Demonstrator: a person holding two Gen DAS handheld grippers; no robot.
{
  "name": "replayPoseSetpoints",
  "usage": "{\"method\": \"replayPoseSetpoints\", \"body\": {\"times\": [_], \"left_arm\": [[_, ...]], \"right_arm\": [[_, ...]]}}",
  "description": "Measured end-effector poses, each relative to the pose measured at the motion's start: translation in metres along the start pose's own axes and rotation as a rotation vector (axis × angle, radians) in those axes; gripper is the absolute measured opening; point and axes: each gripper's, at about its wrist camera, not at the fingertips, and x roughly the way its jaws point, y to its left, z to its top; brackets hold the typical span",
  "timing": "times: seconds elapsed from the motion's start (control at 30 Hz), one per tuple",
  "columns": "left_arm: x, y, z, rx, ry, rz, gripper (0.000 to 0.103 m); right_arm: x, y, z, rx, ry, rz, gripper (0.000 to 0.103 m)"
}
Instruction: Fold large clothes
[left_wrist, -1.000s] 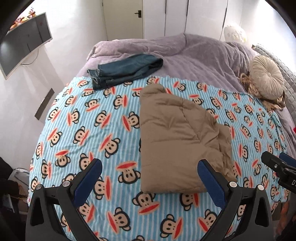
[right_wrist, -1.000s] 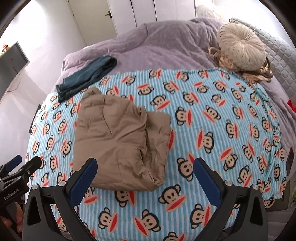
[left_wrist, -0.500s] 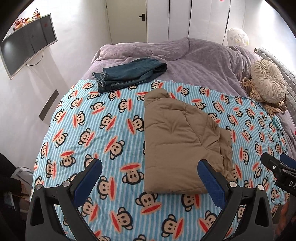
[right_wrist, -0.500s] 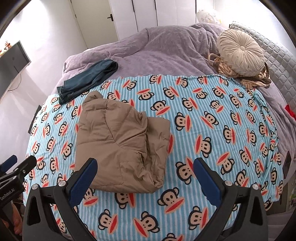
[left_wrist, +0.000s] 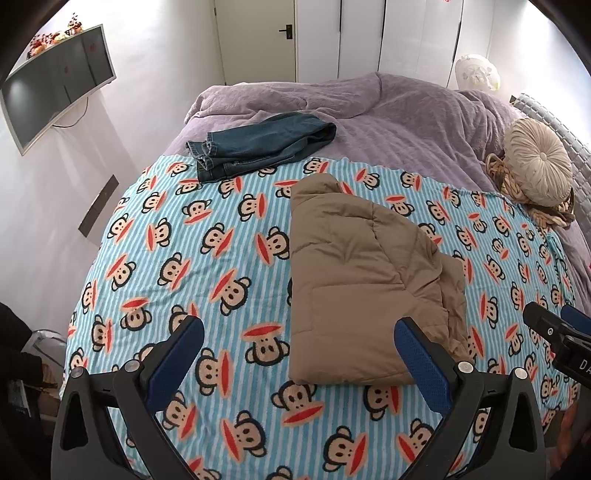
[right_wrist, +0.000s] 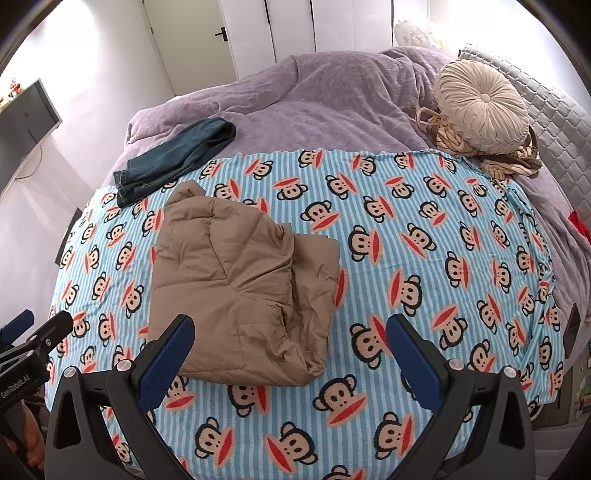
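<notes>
Compared with a second earlier, both cameras have been drawn back and raised: more of the white door, the wardrobe fronts and the wall-mounted screen (left_wrist: 59, 81) is taken in, and everything on the bed is seen smaller. The folded tan quilted jacket (left_wrist: 365, 284) has not been shifted. It is laid on the blue striped monkey-print blanket (left_wrist: 207, 258), towards the near edge of the bed and nearer the bed's left side as seen from the right wrist.

The left tool (left_wrist: 299, 360) is held with its blue-padded fingers wide apart and empty, above the near edge. The right tool (right_wrist: 290, 354) is likewise spread wide, with nothing between its pads; only its tip is caught at the right border of the left view.

The jacket's near right corner is covered by a left tool finger. The lower layers of the fold cannot be made out.

One jacket, one pair of folded dark blue jeans (left_wrist: 258, 144) at the blanket's far edge, one round cream pleated cushion (right_wrist: 480, 110) and one purple duvet (right_wrist: 332, 99) are counted.
</notes>
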Motion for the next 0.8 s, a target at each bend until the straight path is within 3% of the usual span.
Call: {"method": "replayPoseSetpoints", "body": {"times": [0.8], "left_arm": [[0.0020,-0.0008,0.0005,-0.002,0.003,0.005,0.103]], "right_arm": [[0.0021,0.0013,0.0015,-0.004,0.004,0.003,0.103]]}}
